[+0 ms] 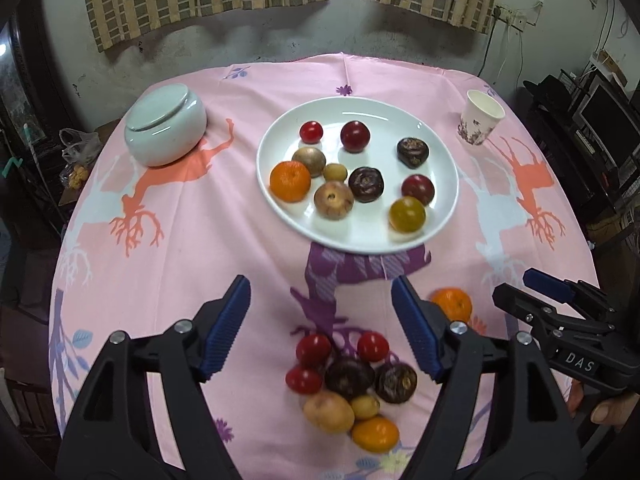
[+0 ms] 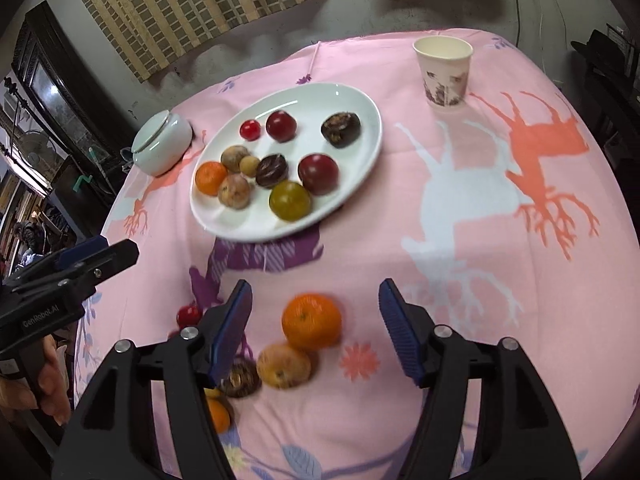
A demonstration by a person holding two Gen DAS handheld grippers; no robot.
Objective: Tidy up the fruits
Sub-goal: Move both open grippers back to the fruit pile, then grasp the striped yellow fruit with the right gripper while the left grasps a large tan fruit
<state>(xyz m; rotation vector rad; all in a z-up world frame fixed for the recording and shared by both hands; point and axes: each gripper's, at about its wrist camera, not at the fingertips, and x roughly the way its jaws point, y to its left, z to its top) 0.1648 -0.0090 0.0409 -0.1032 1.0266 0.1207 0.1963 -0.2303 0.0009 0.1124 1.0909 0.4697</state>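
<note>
My right hand-held gripper (image 2: 314, 334) gapes empty around the loose orange (image 2: 311, 322), nearer me than the plate (image 2: 360, 160); left hand-held gripper (image 1: 320, 328) likewise wide, empty.

In the right wrist view, the left finger (image 2: 230, 332) hides part of the dark fruit (image 2: 240, 380) and the small orange (image 2: 218, 414) beside the tan fruit (image 2: 283, 365). The large orange (image 2: 311, 322) behind the tan fruit is motion-blurred. The bench (image 2: 480, 280) runs past the bottom edge.
</note>
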